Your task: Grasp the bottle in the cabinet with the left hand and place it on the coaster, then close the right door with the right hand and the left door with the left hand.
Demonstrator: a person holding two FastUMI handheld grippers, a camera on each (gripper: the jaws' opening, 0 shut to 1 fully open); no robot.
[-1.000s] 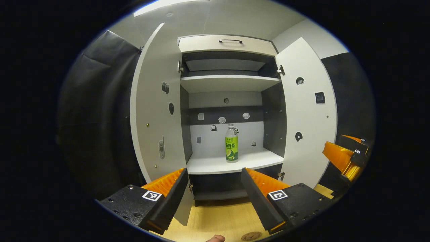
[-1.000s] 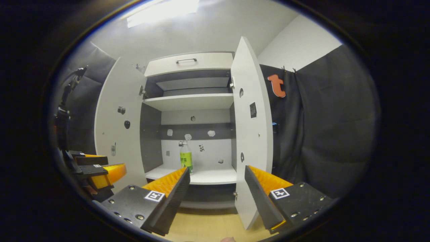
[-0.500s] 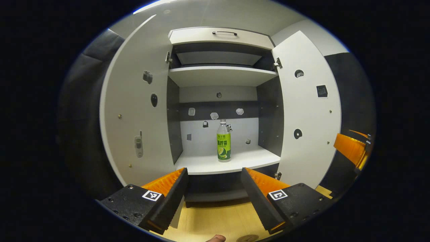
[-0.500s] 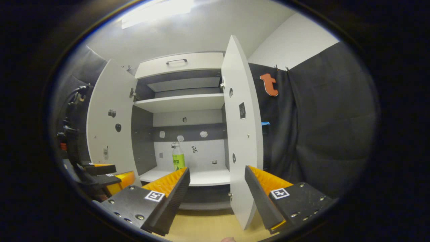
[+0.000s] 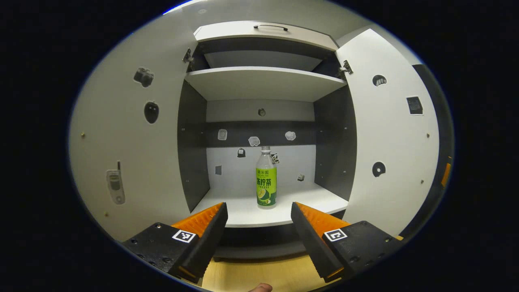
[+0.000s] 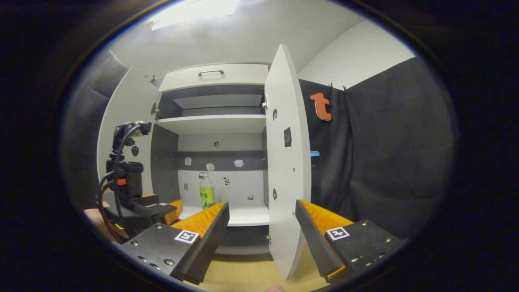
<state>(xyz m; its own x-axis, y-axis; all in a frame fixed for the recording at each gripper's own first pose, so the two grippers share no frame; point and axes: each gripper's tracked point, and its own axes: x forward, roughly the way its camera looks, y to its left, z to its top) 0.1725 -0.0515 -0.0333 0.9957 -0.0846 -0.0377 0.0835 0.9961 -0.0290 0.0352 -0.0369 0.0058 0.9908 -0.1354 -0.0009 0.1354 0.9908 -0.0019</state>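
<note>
Over the last second the left gripper [image 5: 258, 217] has advanced toward the open cabinet [image 5: 263, 83]: in the left gripper view the shelf opening now looms larger, and the bottle [image 5: 266, 178] has grown and sits nearly centred above the gap between the fingers, where before it stood a little right of centre and farther off. The jaws stand wide apart with nothing between them. The bottle stands upright on the lower shelf [image 5: 243, 211], near the middle and back from the front edge, well apart from the fingertips. In the right gripper view, the left gripper's body has come into fuller sight at lower left, nearer the shelf front than half a second ago. The right gripper [image 6: 261, 221] has barely shifted; its jaws are also wide and empty, and it hangs just beside the edge of the right door [image 6: 288, 162]. The left door [image 5: 121, 134] and right door both stand open. Judgement: approach phase of the grasp, alignment good; remaining is the reach in and closing on the bottle. The coaster placement and both door closures are not yet done.
</note>
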